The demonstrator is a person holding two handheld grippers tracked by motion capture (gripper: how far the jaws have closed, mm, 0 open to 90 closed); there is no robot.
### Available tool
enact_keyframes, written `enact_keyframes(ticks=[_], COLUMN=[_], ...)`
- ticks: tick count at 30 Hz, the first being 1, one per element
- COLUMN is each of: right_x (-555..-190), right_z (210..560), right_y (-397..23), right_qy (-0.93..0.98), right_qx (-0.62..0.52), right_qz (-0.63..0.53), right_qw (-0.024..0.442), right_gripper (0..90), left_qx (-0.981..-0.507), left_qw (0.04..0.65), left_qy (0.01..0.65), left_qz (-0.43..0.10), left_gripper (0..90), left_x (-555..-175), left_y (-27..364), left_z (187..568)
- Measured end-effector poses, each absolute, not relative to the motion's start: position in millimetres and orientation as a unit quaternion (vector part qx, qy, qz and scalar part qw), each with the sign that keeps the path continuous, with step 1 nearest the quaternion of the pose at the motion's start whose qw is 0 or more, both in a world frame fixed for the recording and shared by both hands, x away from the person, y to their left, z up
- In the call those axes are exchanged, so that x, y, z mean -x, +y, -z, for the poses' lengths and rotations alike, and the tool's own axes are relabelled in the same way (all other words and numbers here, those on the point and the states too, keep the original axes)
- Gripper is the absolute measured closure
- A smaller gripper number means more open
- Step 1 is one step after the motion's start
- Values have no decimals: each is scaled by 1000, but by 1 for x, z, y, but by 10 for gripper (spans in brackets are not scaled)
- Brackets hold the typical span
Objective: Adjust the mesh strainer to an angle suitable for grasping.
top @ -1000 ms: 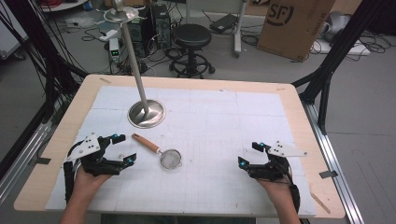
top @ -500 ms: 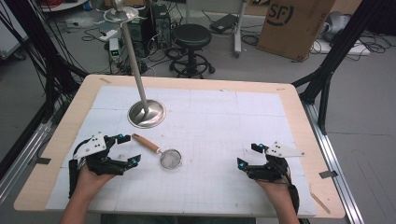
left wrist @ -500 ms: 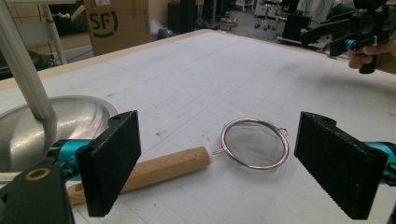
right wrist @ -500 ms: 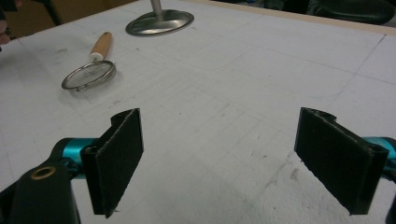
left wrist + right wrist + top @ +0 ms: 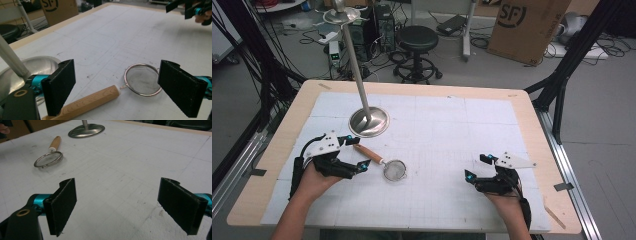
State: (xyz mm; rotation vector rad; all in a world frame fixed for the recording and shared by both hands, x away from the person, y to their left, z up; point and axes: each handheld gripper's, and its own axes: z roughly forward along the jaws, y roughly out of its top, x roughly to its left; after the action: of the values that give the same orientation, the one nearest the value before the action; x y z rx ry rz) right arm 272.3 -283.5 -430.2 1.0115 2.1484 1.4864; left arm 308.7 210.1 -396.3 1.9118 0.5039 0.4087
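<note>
We find the left gripper (image 5: 355,153) spread wide, straddling the strainer (image 5: 384,166), which lies at six o'clock of the stand base (image 5: 369,121). The right gripper (image 5: 475,167) idles unclenched. Closing off-centre could roll the wooden handle (image 5: 87,102) away.

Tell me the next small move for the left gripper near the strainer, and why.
Probably ease the left gripper down and close on the wooden handle. Its fingers are open and astride the strainer, which lies flat on the table, the handle end nearest. The right gripper hovers open, far off.
</note>
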Motion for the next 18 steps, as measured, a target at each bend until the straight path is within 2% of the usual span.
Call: enact_keyframes(ticks=[18], right_x=[-272], right_z=[430], right_y=[-284], right_qy=[754], right_qx=[-358], right_qz=[-525], right_qw=[165], right_gripper=[145], left_qx=[-868], left_qw=[424], left_qy=[192], left_qz=[-172], left_gripper=[174], left_x=[-345], left_y=[182], left_z=[391])
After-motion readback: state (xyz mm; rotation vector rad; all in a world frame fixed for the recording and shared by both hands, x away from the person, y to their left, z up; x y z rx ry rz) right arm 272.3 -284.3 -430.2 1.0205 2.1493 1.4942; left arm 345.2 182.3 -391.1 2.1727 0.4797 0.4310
